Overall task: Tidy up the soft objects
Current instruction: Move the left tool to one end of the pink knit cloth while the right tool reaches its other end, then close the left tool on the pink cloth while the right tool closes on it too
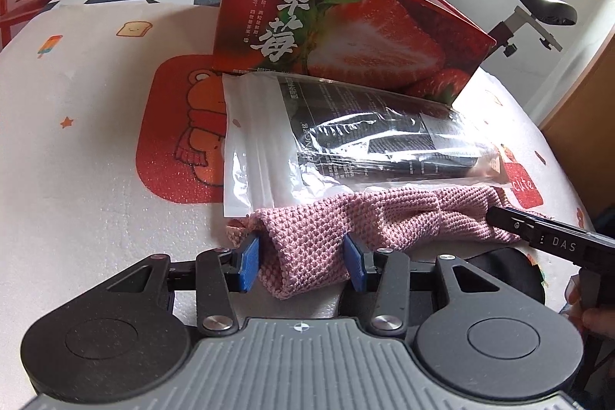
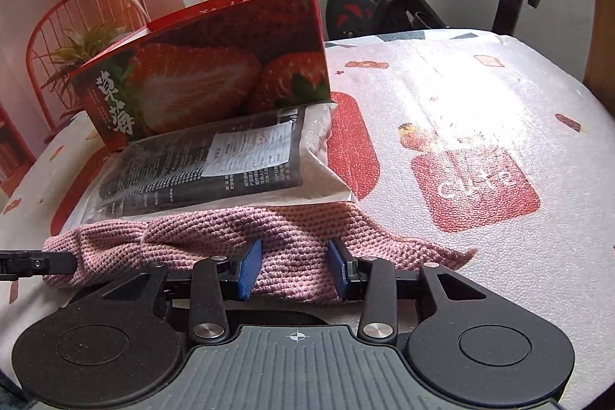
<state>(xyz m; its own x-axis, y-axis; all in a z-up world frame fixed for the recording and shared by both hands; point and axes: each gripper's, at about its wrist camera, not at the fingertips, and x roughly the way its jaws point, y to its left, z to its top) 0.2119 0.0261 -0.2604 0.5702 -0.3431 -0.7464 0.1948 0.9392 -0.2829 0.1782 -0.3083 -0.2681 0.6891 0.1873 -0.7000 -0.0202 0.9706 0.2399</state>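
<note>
The pink knitted cloth (image 1: 369, 218) lies bunched on the worktop (image 1: 84, 148), its far edge tucked under a plastic-wrapped packet (image 1: 346, 133) that leans against the strawberry box (image 1: 338, 37). The left gripper (image 1: 303, 262) and the right gripper (image 2: 294, 268) each straddle a fold of the cloth, blue pads apart and the knit filling the gap, though whether they pinch it cannot be told. If both lift or pull now, the trapped edge would likely drag the packet forward, or the loose knit could slip free.
</note>
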